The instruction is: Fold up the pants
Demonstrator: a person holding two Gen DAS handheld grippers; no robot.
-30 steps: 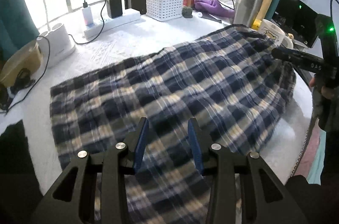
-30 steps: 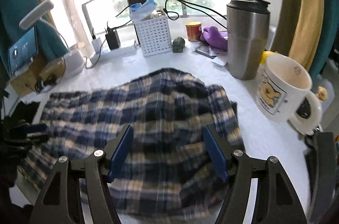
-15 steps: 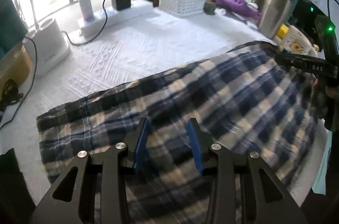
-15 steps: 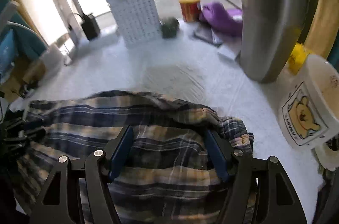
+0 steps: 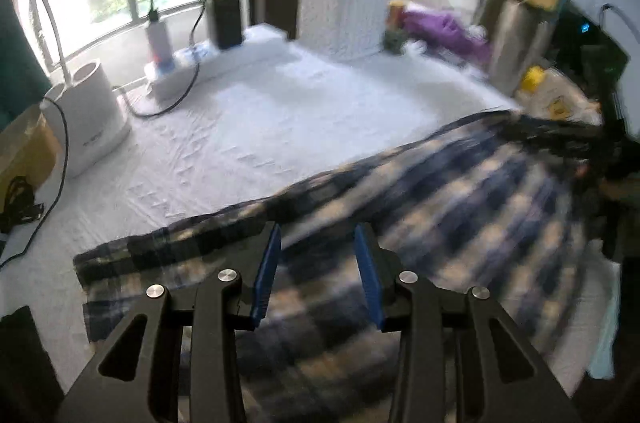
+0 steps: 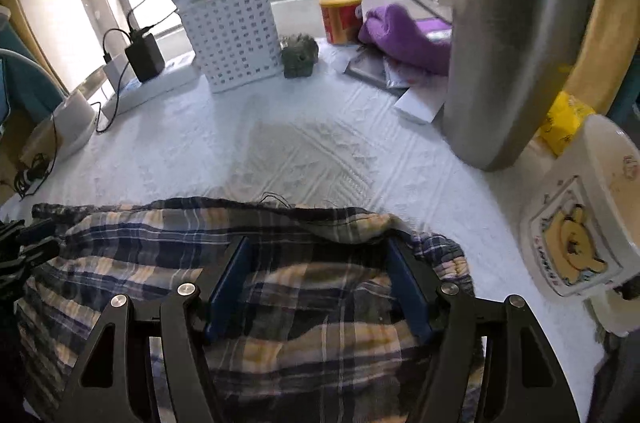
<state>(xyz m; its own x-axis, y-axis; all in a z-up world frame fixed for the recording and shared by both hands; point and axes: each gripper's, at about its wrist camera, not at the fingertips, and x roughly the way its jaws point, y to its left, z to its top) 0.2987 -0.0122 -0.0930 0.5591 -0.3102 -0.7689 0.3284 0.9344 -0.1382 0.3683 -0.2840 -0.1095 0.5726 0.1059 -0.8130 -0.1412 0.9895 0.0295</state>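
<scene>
On the white-covered table (image 6: 320, 143), the plaid pants (image 6: 160, 255) lie spread near its front edge. Each gripper, left (image 5: 317, 275) and right (image 6: 320, 283), hangs over the cloth with jaws apart. Whether either pinches the fabric cannot be told.

The pants (image 6: 168, 263) are plaid in navy, cream and yellow. The tablecloth (image 6: 312, 151) is white. The far basket (image 6: 234, 41) is white, the cloth (image 6: 404, 39) purple, the tumbler (image 6: 516, 39) steel-grey. The right mug (image 6: 580, 219) is white with a yellow bear.
</scene>
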